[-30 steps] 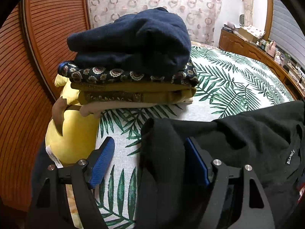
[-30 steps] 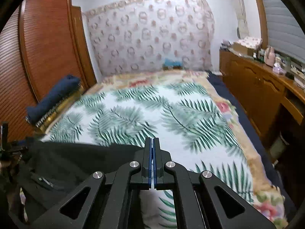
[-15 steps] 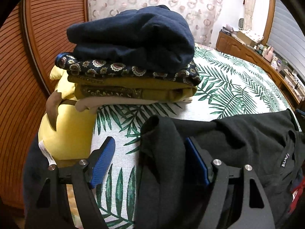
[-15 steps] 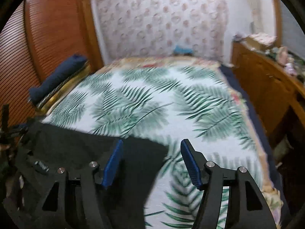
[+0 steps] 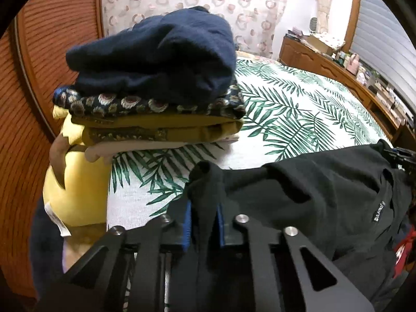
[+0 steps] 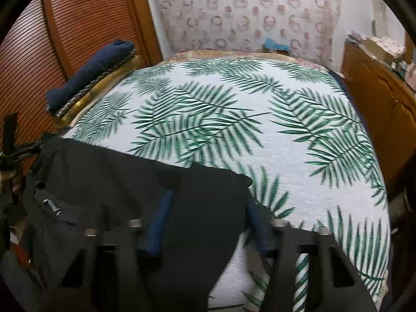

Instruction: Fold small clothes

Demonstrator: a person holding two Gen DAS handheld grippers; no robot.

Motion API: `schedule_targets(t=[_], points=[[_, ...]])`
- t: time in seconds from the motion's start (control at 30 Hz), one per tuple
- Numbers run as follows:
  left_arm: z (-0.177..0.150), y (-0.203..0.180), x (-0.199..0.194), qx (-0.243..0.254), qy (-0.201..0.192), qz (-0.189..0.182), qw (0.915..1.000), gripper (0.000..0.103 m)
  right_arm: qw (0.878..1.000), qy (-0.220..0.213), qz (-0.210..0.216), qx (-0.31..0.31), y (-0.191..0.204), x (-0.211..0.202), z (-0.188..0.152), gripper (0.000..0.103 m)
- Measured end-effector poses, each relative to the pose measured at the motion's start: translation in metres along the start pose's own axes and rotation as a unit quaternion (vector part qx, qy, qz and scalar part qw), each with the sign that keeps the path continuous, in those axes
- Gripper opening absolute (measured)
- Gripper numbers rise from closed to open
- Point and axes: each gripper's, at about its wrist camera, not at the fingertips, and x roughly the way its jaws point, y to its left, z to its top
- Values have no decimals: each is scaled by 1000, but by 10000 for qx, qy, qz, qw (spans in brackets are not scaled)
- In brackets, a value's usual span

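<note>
left wrist: low, close, faces clothes stack [image 5: 156, 83] upper left
right wrist: low, faces headboard wall [image 6: 247, 13]
shared: bed [image 6: 286, 156], black garment [image 5: 325, 189]

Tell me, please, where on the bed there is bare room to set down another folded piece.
The palm-leaf bedspread lies bare between the black garment and the far wall, across to the wooden cabinets. The wardrobe side is crowded by the folded stack.
</note>
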Motion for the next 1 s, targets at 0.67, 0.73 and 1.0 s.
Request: schedule_targets(t=[0.67,0.73,1.0], points=[[-3,-29,-249,-371,-2933,-546,9538,9,9711,-2353,-162,-358,49,-231,-35,11],[5,-34,-262,-268,-3084,-572,9492,9,9650,-2597,-204,-321,48,-256,-37,11],[34,-44,-293,-162,-3725,-638,9257,9,9401,-3315,-531,-588,59,-324,-45,11]])
